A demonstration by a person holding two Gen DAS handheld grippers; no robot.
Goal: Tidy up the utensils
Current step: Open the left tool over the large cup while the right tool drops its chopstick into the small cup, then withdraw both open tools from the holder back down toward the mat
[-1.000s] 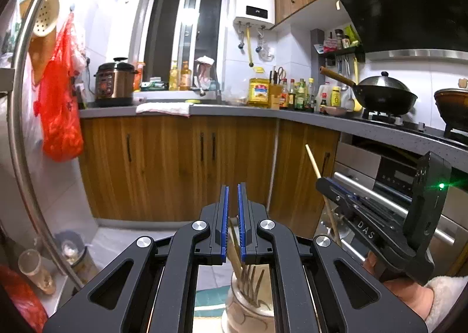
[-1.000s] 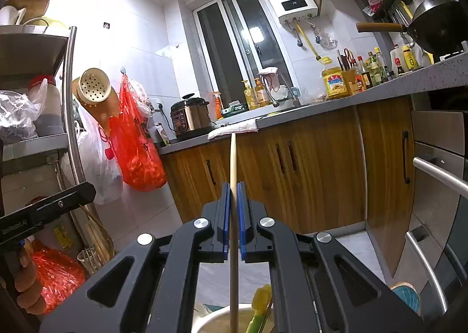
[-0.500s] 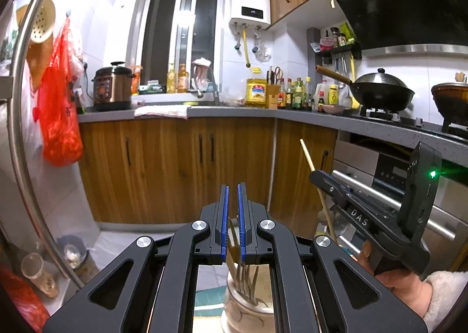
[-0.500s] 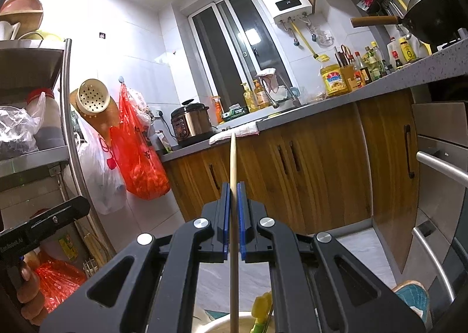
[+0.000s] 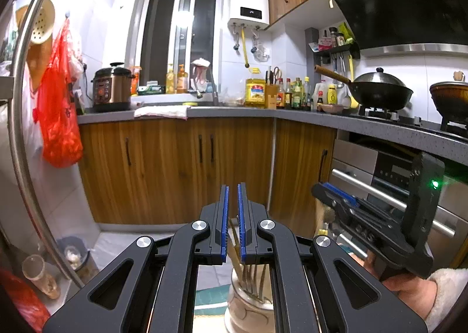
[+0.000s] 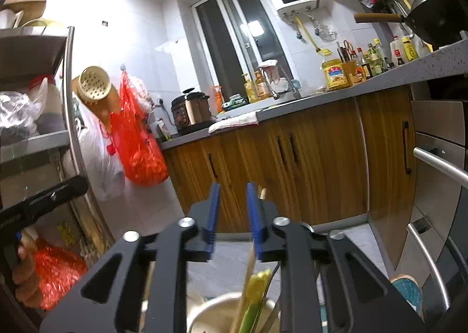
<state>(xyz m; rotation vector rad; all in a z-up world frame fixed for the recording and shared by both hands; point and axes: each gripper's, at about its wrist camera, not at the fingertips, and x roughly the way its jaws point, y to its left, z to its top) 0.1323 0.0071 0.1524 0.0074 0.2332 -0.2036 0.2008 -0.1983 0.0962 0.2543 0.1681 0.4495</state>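
Releasing chopstick (image 6: 251, 259) into holder (image 6: 210, 308), bottom centre: my right gripper (image 6: 232, 213) jaws opening, stick loose between them. Left gripper (image 5: 231, 216) pressed together, empty. Drop-in nearly done; remaining utensils unseen.

A: What's on your grey countertop (image 5: 234, 113)?
B: You've got a pressure cooker (image 5: 111, 86) at the left end, a white cloth (image 5: 161, 111) draped over its front edge, and an oil jug (image 5: 255, 92) near the corner.

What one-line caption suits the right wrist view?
Right tongs opening, wooden chopstick leaning loose over the utensil pot.
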